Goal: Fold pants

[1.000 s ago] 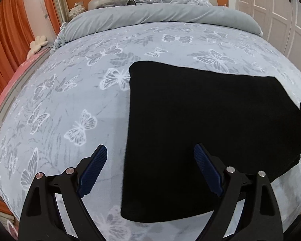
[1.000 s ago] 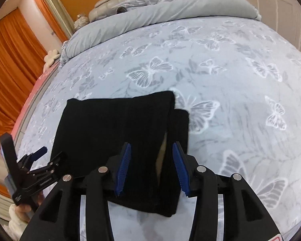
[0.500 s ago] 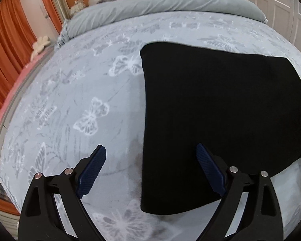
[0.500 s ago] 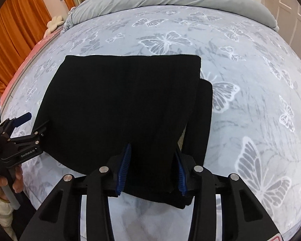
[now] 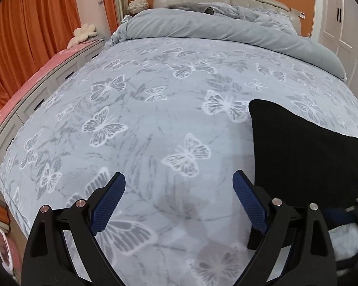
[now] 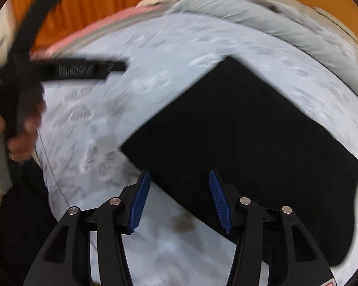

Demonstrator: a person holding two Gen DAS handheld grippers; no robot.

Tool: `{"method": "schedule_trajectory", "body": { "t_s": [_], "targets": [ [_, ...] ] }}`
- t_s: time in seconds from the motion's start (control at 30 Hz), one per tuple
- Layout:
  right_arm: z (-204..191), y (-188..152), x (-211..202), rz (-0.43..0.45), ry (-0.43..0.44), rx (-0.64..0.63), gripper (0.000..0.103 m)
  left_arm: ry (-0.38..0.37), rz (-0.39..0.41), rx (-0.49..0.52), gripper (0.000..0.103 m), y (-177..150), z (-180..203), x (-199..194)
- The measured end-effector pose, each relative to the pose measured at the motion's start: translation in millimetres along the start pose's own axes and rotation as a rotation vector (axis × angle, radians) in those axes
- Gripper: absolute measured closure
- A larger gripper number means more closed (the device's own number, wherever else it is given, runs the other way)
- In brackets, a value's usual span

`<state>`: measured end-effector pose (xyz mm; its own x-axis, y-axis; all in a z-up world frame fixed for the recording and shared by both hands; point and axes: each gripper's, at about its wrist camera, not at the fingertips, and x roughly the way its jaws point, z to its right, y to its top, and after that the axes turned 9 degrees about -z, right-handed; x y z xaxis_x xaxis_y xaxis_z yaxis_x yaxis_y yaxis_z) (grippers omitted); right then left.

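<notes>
The folded black knit pants (image 6: 238,147) are lying flat on the grey butterfly-print bedspread (image 5: 136,124), near its front edge — a neat dark slab. The right gripper (image 6: 176,197) is hanging just above the pants' near edge, its blue ribbed fingers (image 6: 139,199) having just been opening, nothing pinched between them. The left gripper (image 5: 179,202) is hovering over bare bedspread beside the pants, fingers spread wide and empty. The right wrist view is smeared with blur.
</notes>
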<state>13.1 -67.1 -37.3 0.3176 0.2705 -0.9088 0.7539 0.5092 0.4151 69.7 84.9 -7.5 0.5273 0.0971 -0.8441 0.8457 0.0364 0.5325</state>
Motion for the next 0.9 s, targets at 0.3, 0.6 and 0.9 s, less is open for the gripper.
{"method": "schedule_trajectory", "body": {
  "t_s": [0.3, 0.6, 0.9],
  "targets": [
    [-24.9, 45.4, 7.1, 0.113, -0.026, 0.017, 0.089, -0.005, 0.037, -0.017, 0.013, 0.7, -23.2, -13.2],
    [5.3, 27.7, -9.1, 0.101, 0.101, 0.095, 0.066, -0.022, 0.013, -0.024, 0.010, 0.1, -25.0, -8.9],
    [184.0, -59.6, -49.1, 0.066, -0.024, 0.702, 0.043, -0.066, 0.006, 0.055, 0.010, -4.9, 20.9, -9.7]
  ]
}}
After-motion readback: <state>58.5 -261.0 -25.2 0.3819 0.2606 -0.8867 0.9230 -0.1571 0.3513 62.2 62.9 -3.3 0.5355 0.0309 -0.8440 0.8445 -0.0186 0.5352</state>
